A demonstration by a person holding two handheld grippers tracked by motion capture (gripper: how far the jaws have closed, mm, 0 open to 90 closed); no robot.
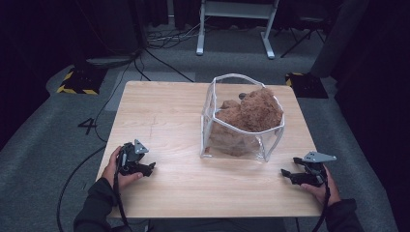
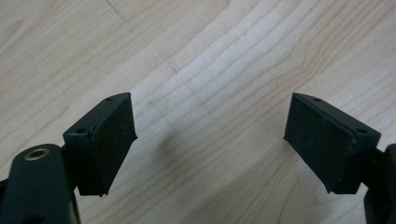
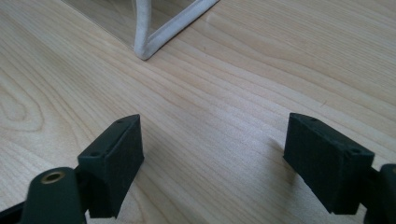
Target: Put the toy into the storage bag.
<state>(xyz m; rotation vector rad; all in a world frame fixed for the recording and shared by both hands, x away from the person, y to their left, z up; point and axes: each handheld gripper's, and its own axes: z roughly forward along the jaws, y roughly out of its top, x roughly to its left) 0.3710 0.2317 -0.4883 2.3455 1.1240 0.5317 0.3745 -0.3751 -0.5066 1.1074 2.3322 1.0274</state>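
Both hand-held grippers, left (image 1: 151,167) & right (image 1: 285,173), wide open, empty; clear bag (image 1: 240,145) upright (mouth up).

clear bag (image 1: 241,140) | white-trimmed, upright, open | brown fluffy blanket, perhaps (image 1: 251,113) inside

One bag (image 1: 241,121), two tools.

A high camera looks forward and down over the whole wooden table (image 1: 164,121). Two gripper cameras sit close above that tabletop, looking along their jaws; the right one also catches the clear bag's (image 3: 154,32) corner.
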